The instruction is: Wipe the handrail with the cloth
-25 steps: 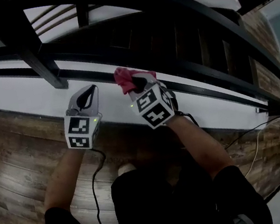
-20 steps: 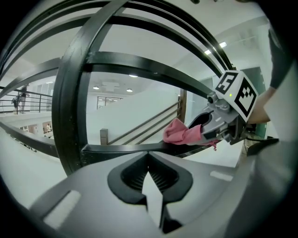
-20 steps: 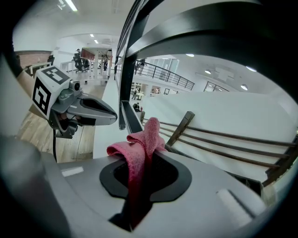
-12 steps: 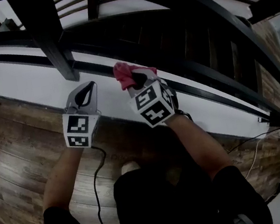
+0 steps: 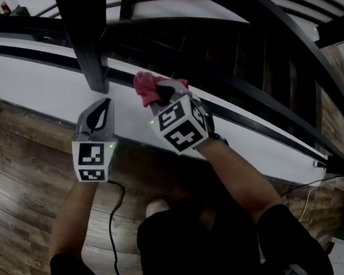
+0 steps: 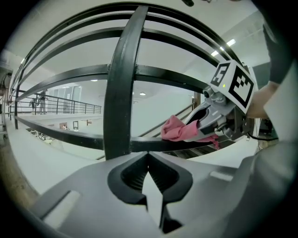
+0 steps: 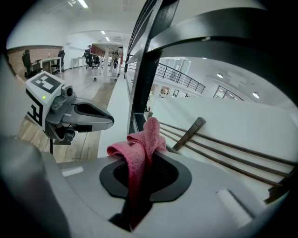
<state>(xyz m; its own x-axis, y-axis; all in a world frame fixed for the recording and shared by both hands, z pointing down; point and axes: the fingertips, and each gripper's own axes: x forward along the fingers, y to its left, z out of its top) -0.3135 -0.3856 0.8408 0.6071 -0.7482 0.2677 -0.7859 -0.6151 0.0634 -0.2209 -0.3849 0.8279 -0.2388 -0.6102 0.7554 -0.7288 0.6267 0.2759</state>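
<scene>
The right gripper (image 5: 165, 92) has its fingers clamped on the pink cloth (image 5: 147, 86), which is pressed to the rail (image 6: 70, 135) just beside the post (image 5: 85, 37). The left gripper (image 5: 103, 107) is closed and empty. Risk: the bunched cloth catches on the post and drags loose.

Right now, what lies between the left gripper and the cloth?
Nothing: in the head view only bare white ledge separates the left gripper from the cloth clamped in the right gripper.

Wood flr (image 5: 11, 195) w/ white ledge (image 5: 23, 80), ceiling strip lights (image 7: 83, 3)
</scene>
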